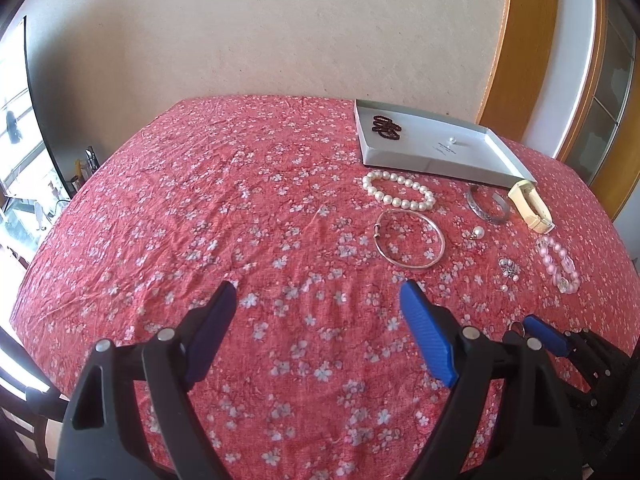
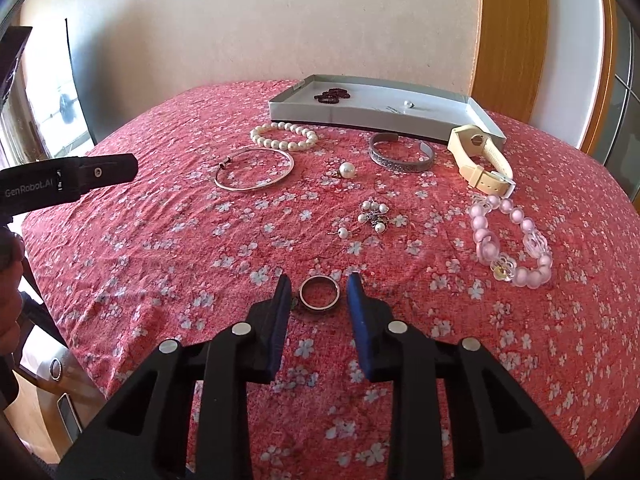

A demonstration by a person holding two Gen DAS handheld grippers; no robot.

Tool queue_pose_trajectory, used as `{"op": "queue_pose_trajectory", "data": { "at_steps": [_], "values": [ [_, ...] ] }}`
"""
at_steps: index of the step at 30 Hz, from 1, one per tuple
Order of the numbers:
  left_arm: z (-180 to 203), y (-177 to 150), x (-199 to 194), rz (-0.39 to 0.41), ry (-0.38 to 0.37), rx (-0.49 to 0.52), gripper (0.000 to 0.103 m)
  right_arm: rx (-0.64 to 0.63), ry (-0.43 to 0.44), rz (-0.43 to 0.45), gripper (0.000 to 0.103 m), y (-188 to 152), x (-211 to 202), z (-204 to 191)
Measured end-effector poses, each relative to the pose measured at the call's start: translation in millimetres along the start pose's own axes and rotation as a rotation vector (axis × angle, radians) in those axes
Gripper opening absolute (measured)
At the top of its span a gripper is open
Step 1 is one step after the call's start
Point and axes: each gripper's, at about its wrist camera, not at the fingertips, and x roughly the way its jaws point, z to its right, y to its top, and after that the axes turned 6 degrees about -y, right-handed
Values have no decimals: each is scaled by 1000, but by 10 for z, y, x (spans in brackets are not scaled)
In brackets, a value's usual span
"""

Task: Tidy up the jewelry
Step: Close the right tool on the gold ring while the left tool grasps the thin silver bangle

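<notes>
Right gripper (image 2: 318, 286): jaws narrowed around one metal ring (image 2: 319, 292) at lower centre of the right wrist view; small gaps show on both sides, pads not pressing. Left gripper (image 1: 318, 300): jaws wide apart, empty, over the floral cloth (image 1: 200, 200). Only the right view shows the ring whole. Tray (image 2: 296, 110), upper centre: one. Pearl bracelet (image 2: 284, 136): one. Watch (image 2: 480, 156): one.
</notes>
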Motion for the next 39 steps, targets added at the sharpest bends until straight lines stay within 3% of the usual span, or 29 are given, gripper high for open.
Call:
{"op": "queue_pose_trajectory", "data": {
  "at_steps": [9,24,39],
  "values": [
    [141,13,131,-22,-14,22,85,29,28,-4,23,-18,-33,128],
    [456,109,478,-61,-47,24,86,100,-6,2,23,42,-75,519],
    [739,308,1039,-130,-2,63,86,123,8,6,23,174,-29,714]
  ]
}}
